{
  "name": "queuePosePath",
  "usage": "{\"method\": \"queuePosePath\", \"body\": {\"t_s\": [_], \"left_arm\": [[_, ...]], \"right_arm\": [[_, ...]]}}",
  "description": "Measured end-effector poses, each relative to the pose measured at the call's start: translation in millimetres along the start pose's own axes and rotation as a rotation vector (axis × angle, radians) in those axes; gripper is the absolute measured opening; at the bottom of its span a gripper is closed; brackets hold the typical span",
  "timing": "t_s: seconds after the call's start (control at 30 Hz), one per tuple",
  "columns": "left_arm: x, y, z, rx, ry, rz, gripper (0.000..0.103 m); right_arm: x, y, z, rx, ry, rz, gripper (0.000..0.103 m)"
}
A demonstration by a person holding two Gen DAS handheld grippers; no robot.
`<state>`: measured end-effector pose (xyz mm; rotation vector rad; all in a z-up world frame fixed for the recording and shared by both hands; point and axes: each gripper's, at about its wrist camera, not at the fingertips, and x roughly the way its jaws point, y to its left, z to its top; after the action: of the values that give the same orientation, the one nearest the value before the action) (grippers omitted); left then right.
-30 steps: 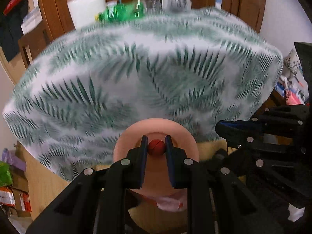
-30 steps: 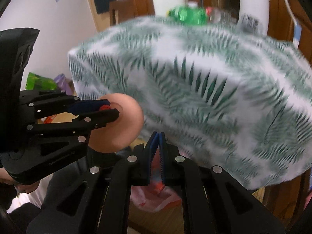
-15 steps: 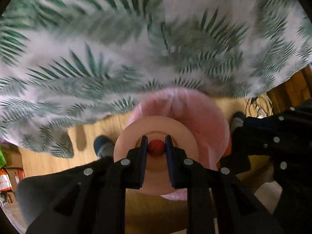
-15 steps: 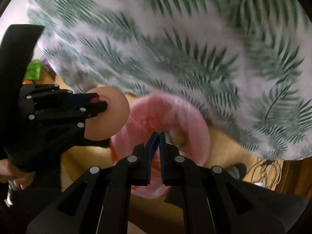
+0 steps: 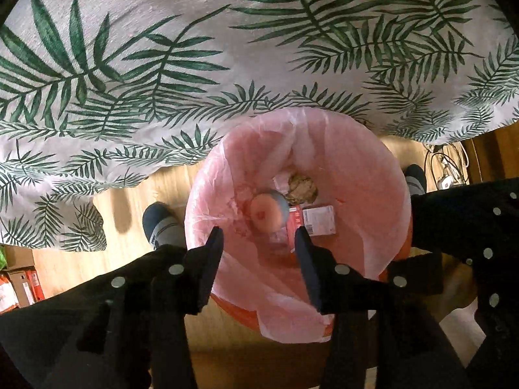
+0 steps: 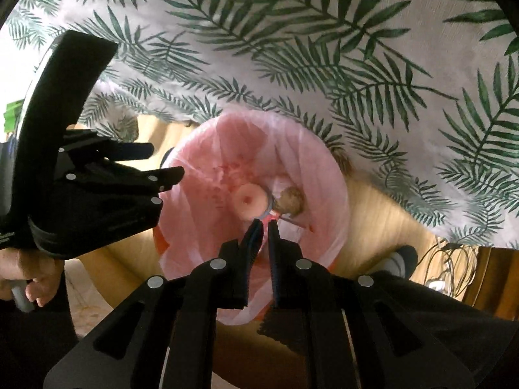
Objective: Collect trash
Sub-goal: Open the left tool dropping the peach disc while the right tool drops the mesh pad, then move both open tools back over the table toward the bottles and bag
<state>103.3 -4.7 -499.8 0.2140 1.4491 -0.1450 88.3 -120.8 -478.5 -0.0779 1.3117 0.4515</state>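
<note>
Left gripper (image 5: 259, 243) spread wide above the pink-lined bin (image 5: 373, 175); right gripper (image 6: 264, 227) pressed nearly together, empty.
The peach disc (image 5: 264, 215) lies inside the bin, a brown wad (image 5: 301, 188) at its 2 o'clock.

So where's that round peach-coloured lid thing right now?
The peach lid lies at the bottom of the pink-lined trash bin. It sits beside a brownish crumpled wad and a red-and-white box, below the open left tool.
</note>
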Motion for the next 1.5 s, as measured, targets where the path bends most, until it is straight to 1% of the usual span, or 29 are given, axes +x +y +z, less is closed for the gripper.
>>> {"method": "queuePosePath", "body": {"t_s": [0.03, 0.07, 0.13, 0.17, 0.23, 0.27, 0.3, 0.33, 0.37, 0.4, 0.43, 0.47, 0.5, 0.6, 0.73, 0.83, 0.9, 0.93, 1.0, 1.17, 1.3, 1.4, 1.43, 1.5], "left_arm": [[0.6, 1.2, 0.0, -0.002, 0.002, 0.007, 0.047], [0.0, 2.1, 0.5, -0.004, 0.002, 0.016, 0.051], [-0.8, 3.8, 0.3, -0.011, 0.001, 0.027, 0.053], [-1.6, 5.0, 0.2, -0.009, -0.007, 0.029, 0.053], [-5.9, 6.5, -0.4, -0.016, -0.012, 0.038, 0.055], [-8.8, 6.8, -0.9, -0.016, -0.017, 0.044, 0.062], [-13.6, 6.6, -1.5, -0.014, -0.029, 0.049, 0.071], [-21.5, 6.6, -2.6, -0.008, -0.050, 0.051, 0.075], [-31.6, 6.8, -3.7, -0.002, -0.075, 0.058, 0.084], [-39.2, 7.4, -4.4, 0.000, -0.096, 0.068, 0.091], [-49.9, 8.1, -5.2, 0.003, -0.125, 0.083, 0.093], [-56.1, 8.4, -5.5, 0.006, -0.139, 0.091, 0.096], [-66.3, 9.8, -5.4, 0.011, -0.150, 0.100, 0.097], [-92.4, 14.4, -4.1, 0.011, -0.177, 0.122, 0.097], [-139.3, 20.4, -5.5, -0.004, -0.262, 0.110, 0.097], [-177.3, 24.4, -3.8, -0.005, -0.336, 0.125, 0.098], [-204.7, 25.1, -1.9, -0.001, -0.390, 0.143, 0.098], [-214.4, 24.9, -1.1, 0.001, -0.404, 0.145, 0.098], [-234.1, 25.8, 0.3, -0.001, -0.439, 0.147, 0.098], [-296.1, 26.7, 2.6, -0.001, -0.564, 0.154, 0.098], [-347.2, 30.5, 14.3, 0.010, -0.661, 0.162, 0.098], [-378.4, 34.6, 30.4, 0.020, -0.713, 0.154, 0.098], [-384.9, 35.0, 36.6, 0.024, -0.725, 0.160, 0.098], [-398.3, 38.5, 54.1, 0.018, -0.730, 0.179, 0.098]], "right_arm": [[0.4, -0.7, 0.5, 0.003, 0.003, 0.000, 0.014], [1.6, -2.4, 0.2, 0.007, 0.003, 0.000, 0.018], [2.3, -4.3, -0.3, 0.009, -0.002, -0.014, 0.039], [3.1, -4.5, 0.5, 0.010, -0.002, -0.016, 0.041], [3.1, -5.3, 0.0, 0.013, -0.002, -0.019, 0.041], [2.0, -5.5, -0.2, 0.013, -0.004, -0.020, 0.042], [0.9, -5.3, 0.1, 0.012, -0.006, -0.022, 0.046], [-2.7, -4.5, 0.4, 0.009, -0.014, -0.027, 0.051], [-5.9, -3.3, 0.8, 0.005, -0.023, -0.034, 0.054], [-10.5, -1.9, 1.3, 0.001, -0.036, -0.040, 0.063], [-15.8, -0.5, 2.3, -0.002, -0.052, -0.046, 0.073], [-21.6, 1.4, 3.4, -0.005, -0.071, -0.053, 0.076], [-27.3, 3.6, 5.1, -0.011, -0.086, -0.060, 0.080], [-43.1, 9.7, 10.4, -0.026, -0.117, -0.076, 0.086], [-77.0, 19.8, 17.5, -0.042, -0.181, -0.072, 0.091], [-108.9, 25.4, 23.5, -0.060, -0.247, -0.081, 0.095], [-131.0, 26.9, 27.7, -0.062, -0.290, -0.084, 0.095], [-141.5, 27.5, 29.5, -0.065, -0.309, -0.086, 0.095], [-154.6, 29.1, 32.9, -0.065, -0.332, -0.095, 0.096], [-196.6, 37.0, 42.4, -0.076, -0.398, -0.105, 0.096], [-238.9, 48.8, 55.7, -0.110, -0.472, -0.120, 0.096], [-273.3, 55.2, 69.2, -0.136, -0.531, -0.127, 0.097], [-279.1, 52.6, 77.7, -0.115, -0.492, -0.081, 0.099], [-285.0, 44.4, 85.0, -0.064, -0.456, -0.001, 0.099]]}}
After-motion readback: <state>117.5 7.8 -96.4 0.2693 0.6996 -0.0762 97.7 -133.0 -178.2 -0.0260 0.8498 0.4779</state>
